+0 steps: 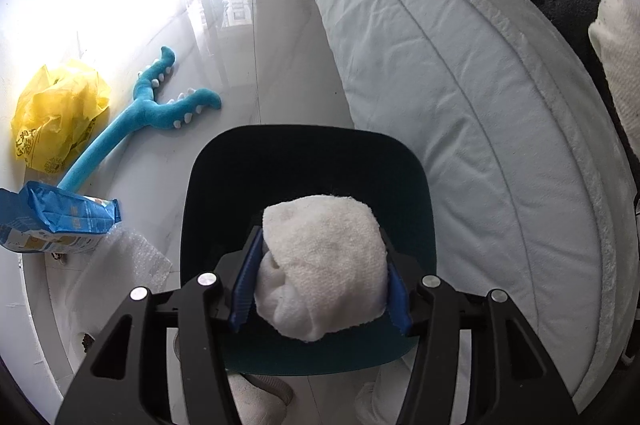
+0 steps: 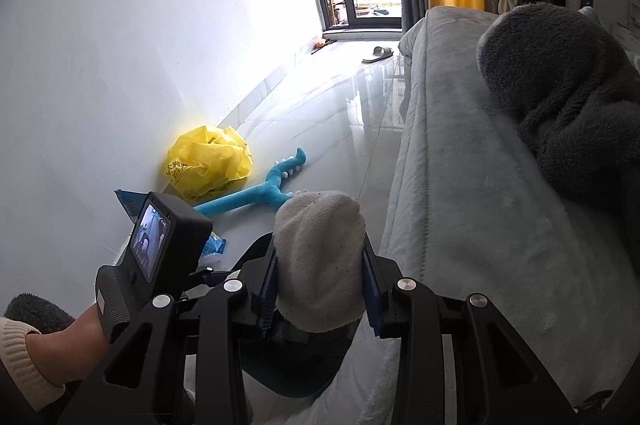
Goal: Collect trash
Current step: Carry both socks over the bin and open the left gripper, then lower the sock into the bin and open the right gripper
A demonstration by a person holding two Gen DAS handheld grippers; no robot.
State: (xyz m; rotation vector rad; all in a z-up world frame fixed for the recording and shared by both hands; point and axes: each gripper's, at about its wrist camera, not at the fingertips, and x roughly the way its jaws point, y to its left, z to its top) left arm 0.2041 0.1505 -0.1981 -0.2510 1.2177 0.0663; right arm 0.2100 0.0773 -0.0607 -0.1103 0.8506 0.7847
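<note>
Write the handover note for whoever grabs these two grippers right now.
Left gripper: shut on a white sock bundle, held over the dark bin.
Right gripper: shut on a second white sock, near the bin beside the bed.
Done: both picked up; neither dropped yet.
Left on the floor by the wall: yellow plastic bag, blue wrapper, bubble wrap. The blue plush toy looks like no trash.

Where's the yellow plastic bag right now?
The yellow plastic bag lies on the floor against the white wall, at the left in both views, beside the blue plush toy.
</note>
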